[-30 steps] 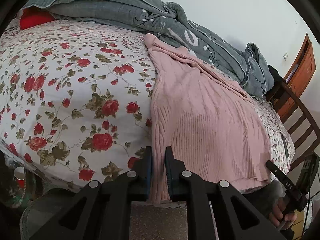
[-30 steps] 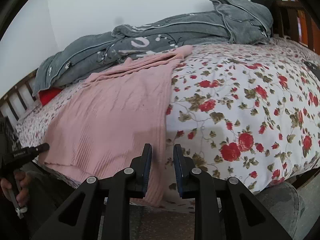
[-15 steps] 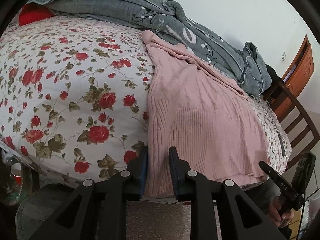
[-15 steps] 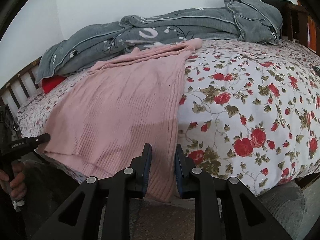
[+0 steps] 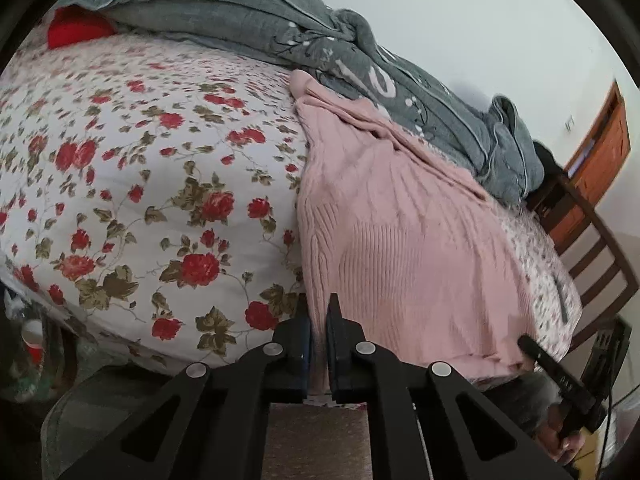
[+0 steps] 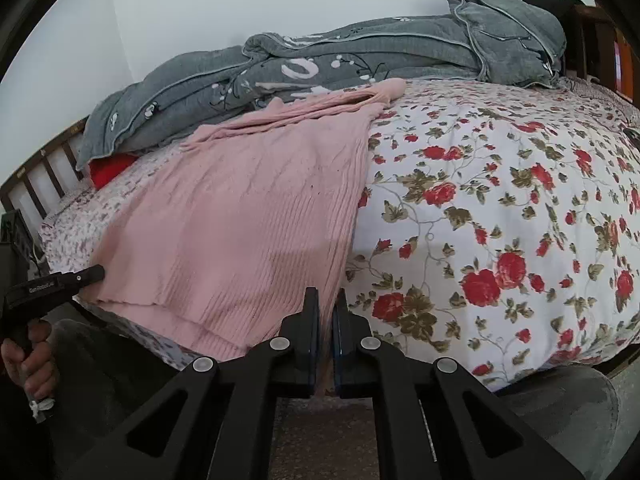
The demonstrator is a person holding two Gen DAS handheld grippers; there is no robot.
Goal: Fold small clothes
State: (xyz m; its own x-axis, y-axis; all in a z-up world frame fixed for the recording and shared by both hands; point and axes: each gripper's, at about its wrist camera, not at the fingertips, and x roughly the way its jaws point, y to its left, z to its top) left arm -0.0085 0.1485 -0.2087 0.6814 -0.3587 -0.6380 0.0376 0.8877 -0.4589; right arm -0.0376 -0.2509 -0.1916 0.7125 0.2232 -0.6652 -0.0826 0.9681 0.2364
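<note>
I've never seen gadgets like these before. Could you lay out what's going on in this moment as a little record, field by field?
Garment: pink ribbed knit sweater, spread flat
Surface: bed with white rose-print cover
Behind it: rumpled grey patterned quilt and a red pillow
Left gripper: shut on the sweater's hem corner
Right gripper: shut on the other hem corner
Hem: overhangs the bed's near edge
Folding: not yet started
</note>
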